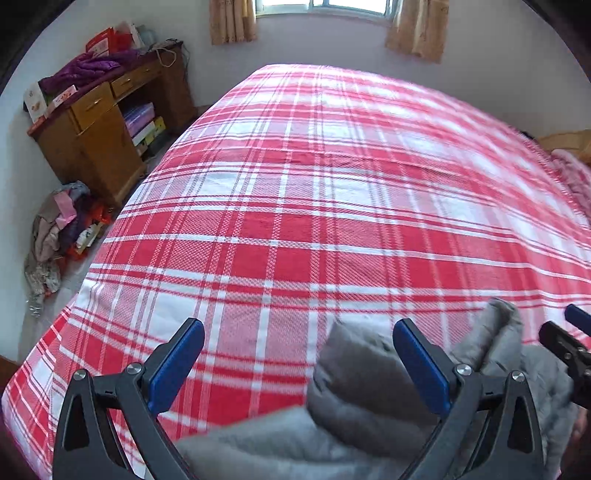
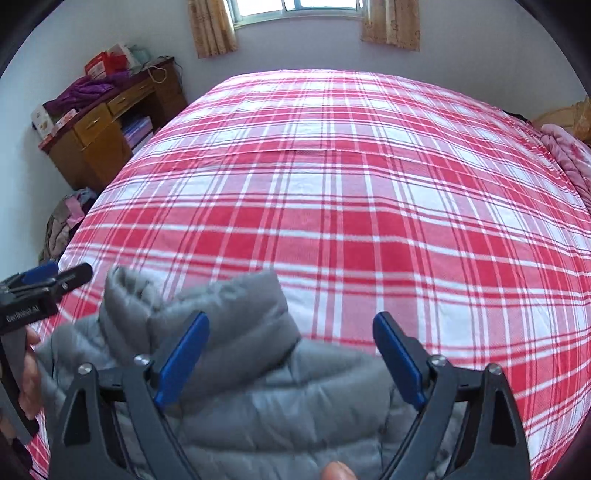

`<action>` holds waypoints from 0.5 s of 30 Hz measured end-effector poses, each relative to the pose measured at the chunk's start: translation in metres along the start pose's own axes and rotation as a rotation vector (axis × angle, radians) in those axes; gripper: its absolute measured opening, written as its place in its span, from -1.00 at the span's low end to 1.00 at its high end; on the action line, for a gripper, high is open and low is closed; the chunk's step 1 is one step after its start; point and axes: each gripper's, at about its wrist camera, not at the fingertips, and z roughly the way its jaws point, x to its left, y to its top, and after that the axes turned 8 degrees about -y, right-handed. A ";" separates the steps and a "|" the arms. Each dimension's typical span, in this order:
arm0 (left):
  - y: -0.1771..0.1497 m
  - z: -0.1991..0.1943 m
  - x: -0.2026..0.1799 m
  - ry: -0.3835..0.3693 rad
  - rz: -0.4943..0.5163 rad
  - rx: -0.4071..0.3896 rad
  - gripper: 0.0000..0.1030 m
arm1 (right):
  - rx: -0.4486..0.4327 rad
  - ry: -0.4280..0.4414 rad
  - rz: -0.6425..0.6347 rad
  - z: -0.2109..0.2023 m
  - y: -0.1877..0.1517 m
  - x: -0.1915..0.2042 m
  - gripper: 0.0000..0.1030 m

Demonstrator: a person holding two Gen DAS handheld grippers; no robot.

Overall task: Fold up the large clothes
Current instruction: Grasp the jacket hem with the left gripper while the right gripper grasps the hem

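Lying bunched at the near edge of the bed [image 2: 332,192], the grey padded jacket [image 2: 258,398] is within easy reach for folding. Both the left gripper [image 1: 299,365] and the right gripper [image 2: 291,354] hover above it with jaws wide apart, holding nothing, probably ready for a new grasp.

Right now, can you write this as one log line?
left tongs: open, empty | right tongs: open, empty | grey puffer jacket: lying on plaid bed

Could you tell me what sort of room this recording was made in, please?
Most likely a home bedroom: a large bed under a red plaid sheet, a wooden desk piled with clothes and boxes, and a curtained window.
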 end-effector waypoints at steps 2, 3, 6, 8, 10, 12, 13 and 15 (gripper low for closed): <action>0.003 0.016 -0.002 -0.004 0.003 0.033 0.98 | 0.018 -0.003 0.007 0.013 0.012 0.004 0.84; 0.003 0.022 -0.002 -0.011 -0.006 0.041 0.98 | 0.032 -0.002 0.004 0.020 0.016 0.007 0.84; -0.001 0.029 0.000 -0.045 -0.004 0.056 0.98 | 0.066 -0.019 -0.017 0.039 0.021 0.014 0.84; -0.006 0.031 -0.003 -0.060 0.018 0.066 0.98 | 0.091 -0.016 -0.024 0.050 0.021 0.016 0.84; -0.013 0.023 -0.001 -0.109 0.028 0.044 0.78 | 0.114 0.001 -0.025 0.055 0.018 0.016 0.61; -0.017 0.021 -0.002 -0.169 0.029 0.071 -0.10 | 0.126 0.030 -0.038 0.054 0.014 0.014 -0.13; -0.019 0.019 -0.002 -0.205 0.030 0.092 -0.28 | 0.139 0.042 -0.052 0.053 0.012 0.015 -0.54; -0.024 0.009 -0.004 -0.226 0.050 0.084 -0.57 | 0.141 0.034 -0.093 0.045 0.005 0.015 -0.70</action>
